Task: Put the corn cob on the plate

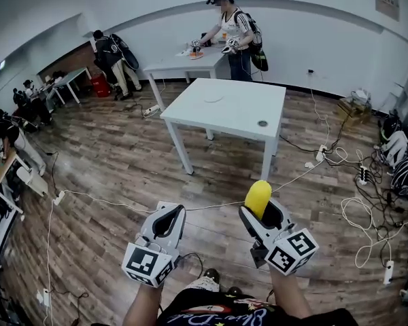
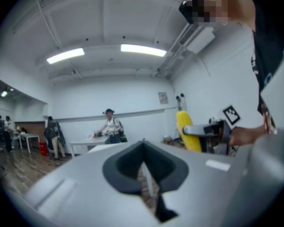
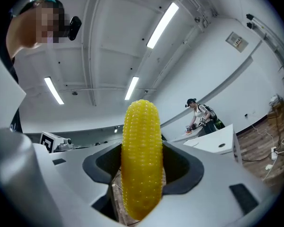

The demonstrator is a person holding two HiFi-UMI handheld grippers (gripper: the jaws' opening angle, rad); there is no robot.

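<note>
Head view: we hold the corn cob upright in the right hand-held gripper, above the floor and well apart from the white worktop. A pale round shape on it may be the plate.

Left gripper view: the left hand-held gripper has its jaws together, with nothing between them.

Right gripper view: the jaws clamp the cob's lower part.

We judge the carry step to be in hand. The next move calls for approaching the worktop and lowering the cob onto the plate.
</note>
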